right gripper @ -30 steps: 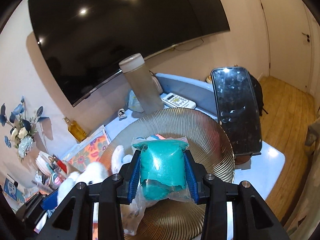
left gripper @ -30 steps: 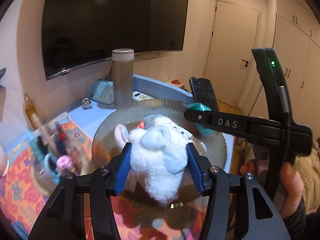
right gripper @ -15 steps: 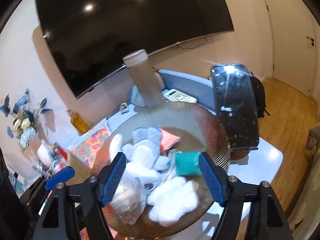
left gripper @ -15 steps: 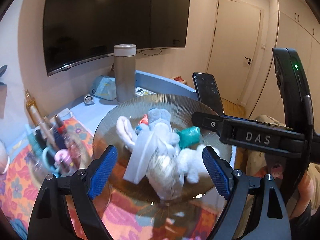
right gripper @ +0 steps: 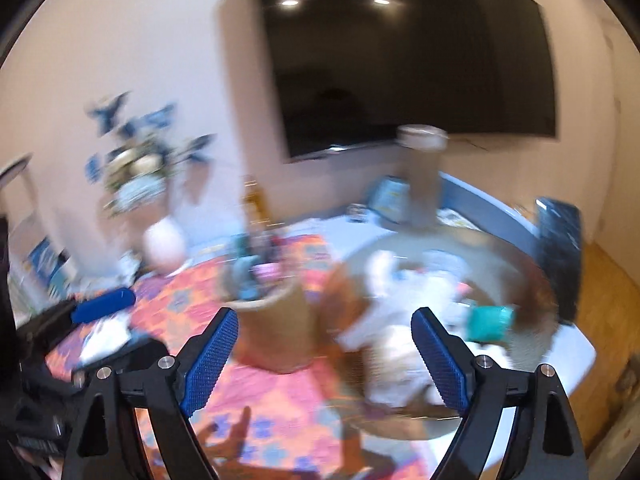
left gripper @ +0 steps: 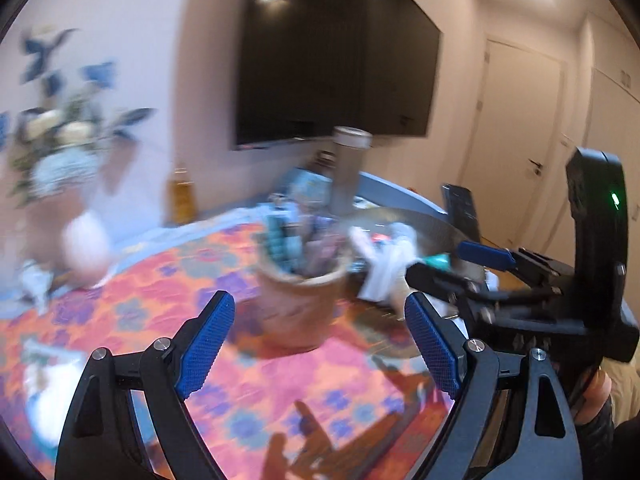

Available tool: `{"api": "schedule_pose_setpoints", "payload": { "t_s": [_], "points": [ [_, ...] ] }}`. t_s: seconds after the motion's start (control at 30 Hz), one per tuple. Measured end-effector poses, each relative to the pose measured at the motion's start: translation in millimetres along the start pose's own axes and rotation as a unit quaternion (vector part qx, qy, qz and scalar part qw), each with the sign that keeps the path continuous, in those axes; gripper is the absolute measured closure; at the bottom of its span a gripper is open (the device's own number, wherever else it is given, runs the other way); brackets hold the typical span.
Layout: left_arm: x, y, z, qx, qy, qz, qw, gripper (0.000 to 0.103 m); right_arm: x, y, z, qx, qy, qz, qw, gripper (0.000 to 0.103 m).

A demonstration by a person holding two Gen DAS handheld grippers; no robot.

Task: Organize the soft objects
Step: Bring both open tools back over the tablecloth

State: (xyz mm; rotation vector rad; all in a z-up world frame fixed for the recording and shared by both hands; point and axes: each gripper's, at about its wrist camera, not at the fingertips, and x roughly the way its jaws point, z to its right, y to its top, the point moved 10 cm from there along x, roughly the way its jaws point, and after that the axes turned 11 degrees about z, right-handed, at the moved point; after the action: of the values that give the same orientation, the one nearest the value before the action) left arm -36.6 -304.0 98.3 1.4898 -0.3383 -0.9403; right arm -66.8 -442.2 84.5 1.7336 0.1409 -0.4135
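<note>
Sweeping over the tabletop point(left gripper: 248, 384), both tools risk clipping the woven cup point(left gripper: 298, 304) just left of the glass bowl point(right gripper: 516, 264). Soft toys point(right gripper: 404, 304) lie piled in that bowl. Left gripper point(left gripper: 320, 354) jaws stand spread, empty; right gripper point(right gripper: 324, 360) jaws are opening, empty. Blur hides any lettering.

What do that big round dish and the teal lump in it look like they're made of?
The dish looks like brownish tinted glass, glossy and see-through, though blur leaves that open. The teal lump looks like soft foam or dough in clear plastic wrap; I can't tell which.
</note>
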Motion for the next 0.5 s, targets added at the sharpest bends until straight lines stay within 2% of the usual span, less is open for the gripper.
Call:
{"api": "schedule_pose_setpoints", "payload": {
  "t_s": [0.13, 0.27, 0.4, 0.5],
  "points": [
    [-42.5, -0.7, -51.1, -0.019, 0.056, 0.018, 0.9981, 0.017, 5.1, -12.2, -70.4, -0.061, 0.044, -0.004, 0.997, 0.013],
    [-83.1, -6.6, -106.2, -0.038, 0.118, 0.026, 0.9919, 0.017, 17.5, -34.2, -127.0, -0.1, 0.079, -0.022, 0.992, 0.013],
    [-123.7, -25.7, -169.3, -0.08, 0.184, 0.031, 0.9792, 0.016, 40.4, -63.3, -176.3, -0.134, 0.099, -0.05, 0.985, 0.013],
    [-145.2, -54.5, -218.7, -0.103, 0.254, 0.019, 0.9615, 0.016, 64.0, -87.3, -206.9, -0.167, 0.097, -0.071, 0.979, 0.013]
  ]
}}
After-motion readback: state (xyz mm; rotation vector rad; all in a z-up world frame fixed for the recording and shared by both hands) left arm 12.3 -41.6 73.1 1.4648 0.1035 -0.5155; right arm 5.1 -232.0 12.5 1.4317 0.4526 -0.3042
